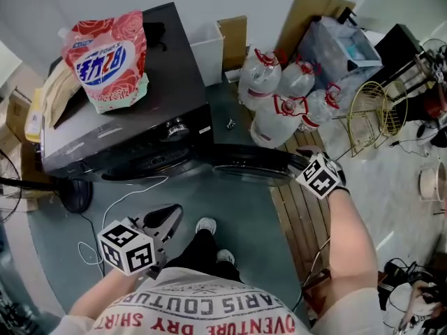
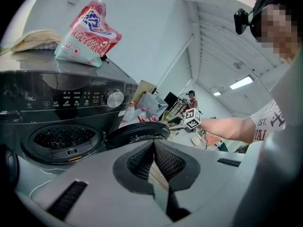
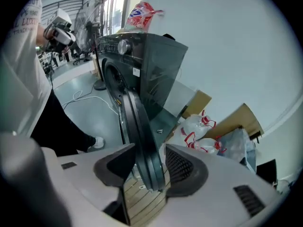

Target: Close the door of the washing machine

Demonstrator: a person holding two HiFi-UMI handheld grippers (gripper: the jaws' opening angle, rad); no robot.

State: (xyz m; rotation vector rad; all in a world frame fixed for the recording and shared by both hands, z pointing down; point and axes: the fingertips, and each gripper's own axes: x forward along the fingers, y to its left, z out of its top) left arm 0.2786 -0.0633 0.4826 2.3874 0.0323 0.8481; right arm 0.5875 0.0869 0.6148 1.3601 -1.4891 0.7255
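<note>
Both jaws of the right gripper [image 3: 147,167] stand wide astride the rim of the open door [image 3: 135,122]; the left gripper [image 2: 154,148] is closed, empty. Next, probably: push the door round onto the washing machine [image 3: 147,60].

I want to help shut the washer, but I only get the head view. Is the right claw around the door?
Observer: Yes. The right gripper view shows the rim of the round dark washing machine door between the jaws of the right claw, which stand open.
Operator: And the other one, is it carrying something?
Observer: No. In the left gripper view the left claw is shut, with nothing in it.
Operator: Any clothes poking out?
Observer: None that I can see. The left gripper view looks into the mouth of the holed metal drum, and nothing hangs out of it.
</note>
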